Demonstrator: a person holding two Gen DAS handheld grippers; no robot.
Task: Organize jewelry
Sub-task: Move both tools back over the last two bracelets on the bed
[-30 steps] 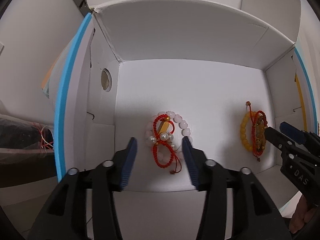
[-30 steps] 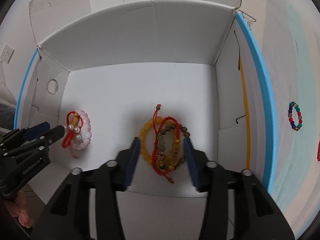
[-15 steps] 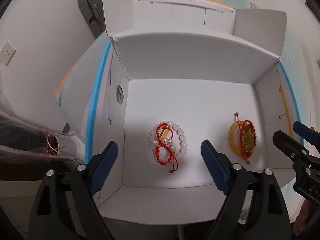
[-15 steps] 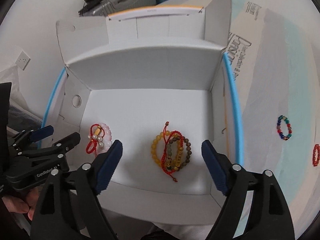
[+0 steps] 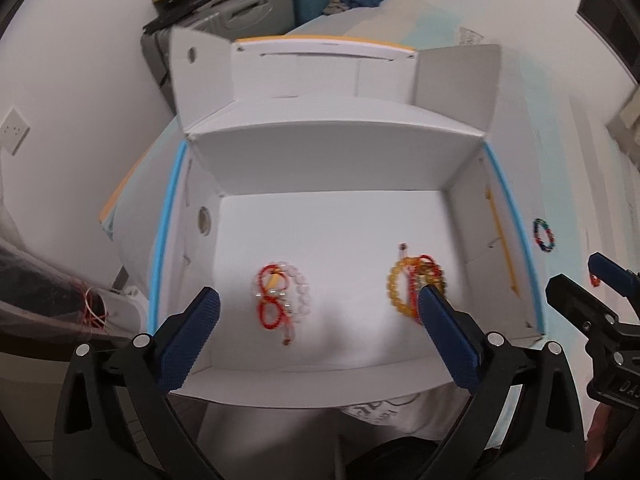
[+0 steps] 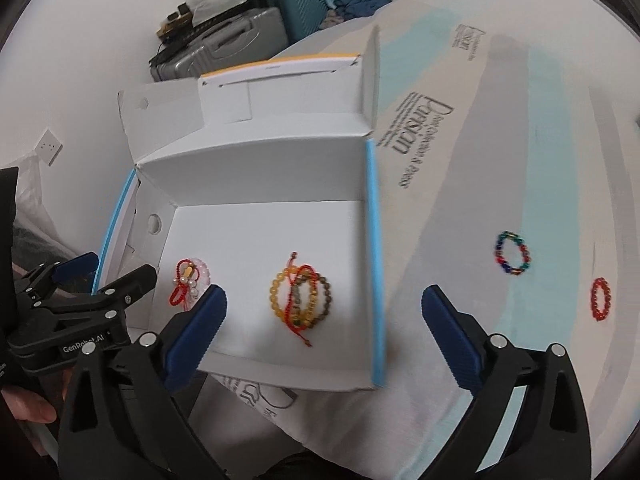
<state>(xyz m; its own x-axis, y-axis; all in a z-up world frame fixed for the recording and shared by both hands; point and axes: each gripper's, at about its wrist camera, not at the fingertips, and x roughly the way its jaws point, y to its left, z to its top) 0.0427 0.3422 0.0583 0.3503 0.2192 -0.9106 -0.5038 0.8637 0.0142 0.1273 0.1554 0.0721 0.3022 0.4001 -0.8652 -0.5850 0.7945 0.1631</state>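
Note:
A white cardboard box (image 5: 332,168) with blue-edged sides lies open on the bed. Inside lie a pile of pink, pearl and red-cord bracelets (image 5: 280,298) at the left and a pile of amber, brown and red bracelets (image 5: 414,284) at the right; both show in the right wrist view (image 6: 188,280) (image 6: 300,294). A multicoloured bead bracelet (image 6: 513,254) and a red bead bracelet (image 6: 601,298) lie on the bedsheet to the right of the box. My left gripper (image 5: 318,336) is open and empty above the box's near edge. My right gripper (image 6: 322,330) is open and empty above the box's right side.
The box stands on a bedsheet (image 6: 500,140) with pale blue and grey stripes and printed text. Grey and teal suitcases (image 6: 248,28) stand behind the bed by the white wall. The box's lid flaps (image 5: 320,72) stand up at the back.
Both grippers have opened wide and pulled up and back from the box, leaving the two bracelet piles on its floor. The right gripper has also shifted right, bringing the loose bracelets into view.

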